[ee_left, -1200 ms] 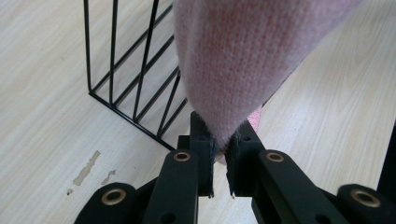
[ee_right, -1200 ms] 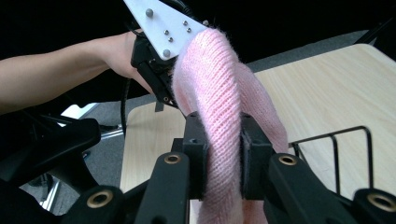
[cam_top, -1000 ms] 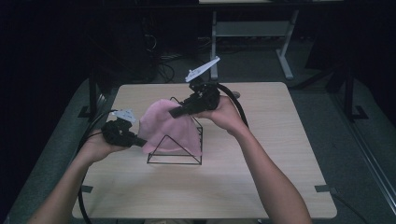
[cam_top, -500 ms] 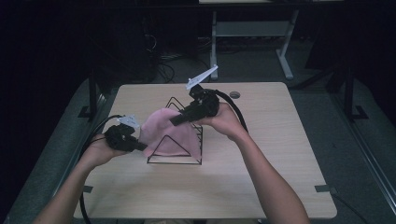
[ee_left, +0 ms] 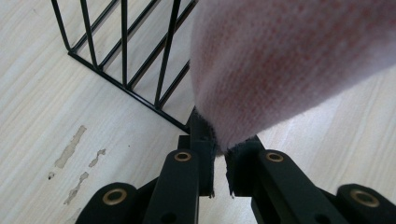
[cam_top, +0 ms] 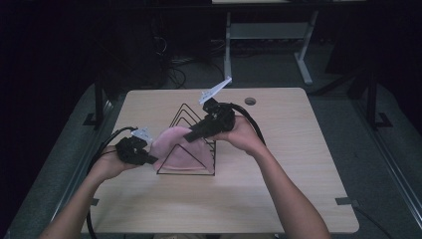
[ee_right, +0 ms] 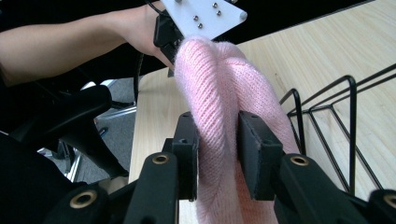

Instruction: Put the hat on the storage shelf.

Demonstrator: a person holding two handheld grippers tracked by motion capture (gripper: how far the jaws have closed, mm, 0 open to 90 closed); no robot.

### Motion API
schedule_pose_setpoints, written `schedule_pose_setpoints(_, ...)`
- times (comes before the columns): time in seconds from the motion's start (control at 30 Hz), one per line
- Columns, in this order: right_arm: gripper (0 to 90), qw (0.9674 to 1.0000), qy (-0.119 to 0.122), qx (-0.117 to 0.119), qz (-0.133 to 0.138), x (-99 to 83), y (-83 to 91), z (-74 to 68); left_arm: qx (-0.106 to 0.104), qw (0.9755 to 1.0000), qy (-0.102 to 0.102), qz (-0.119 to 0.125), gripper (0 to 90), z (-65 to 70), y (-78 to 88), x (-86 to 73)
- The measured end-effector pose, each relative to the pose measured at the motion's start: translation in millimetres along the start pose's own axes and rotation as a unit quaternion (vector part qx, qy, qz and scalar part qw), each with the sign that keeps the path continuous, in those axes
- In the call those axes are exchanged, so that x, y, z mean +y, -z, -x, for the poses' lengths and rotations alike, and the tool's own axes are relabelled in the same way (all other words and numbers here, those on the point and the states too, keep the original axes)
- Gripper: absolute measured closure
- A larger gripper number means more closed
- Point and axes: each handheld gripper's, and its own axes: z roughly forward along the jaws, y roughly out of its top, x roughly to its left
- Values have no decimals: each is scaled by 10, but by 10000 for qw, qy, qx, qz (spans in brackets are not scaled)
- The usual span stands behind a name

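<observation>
— Where's the pink knit cloth?

— Draped over the black wire rack on the worktop, stretched between both grippers.

— And the jaws?

— The left gripper is clamped tight on the cloth's edge. The right gripper has a thick fold between its jaws, which have just been opening, pads touching the knit.

We're looking at a lab or test room: a lone light-wood table is sitting on grey carpet, cables are trailing across the dark floor, and a white desk frame is standing behind.
</observation>
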Motion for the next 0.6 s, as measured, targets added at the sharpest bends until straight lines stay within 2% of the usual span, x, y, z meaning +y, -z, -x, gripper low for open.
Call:
schedule_pose_setpoints(0.2,685,10000,70,-50,-29,-64,-5,-21,50,9999,-40,-151,831,19,-43,3)
schedule_pose_setpoints(0.27,686,10000,24,-62,-72,-80,-8,-40,60,9998,-8,-165,831,15,-51,3)
schedule_pose_setpoints(0.3,695,9999,115,-94,-39,-95,-10,-40,62,9998,27,-169,831,13,-58,1)
schedule_pose_setpoints(0.4,705,9999,61,-135,-14,-105,-12,-64,62,9996,27,-281,831,-9,-74,-4)
schedule_pose_setpoints(0.5,755,9997,142,-191,-54,-125,-30,-69,86,9993,16,-370,831,-17,-102,-7)
schedule_pose_setpoints(0.6,785,9997,97,-205,-108,-143,-55,-64,83,9989,-9,-458,831,-17,-128,-5)
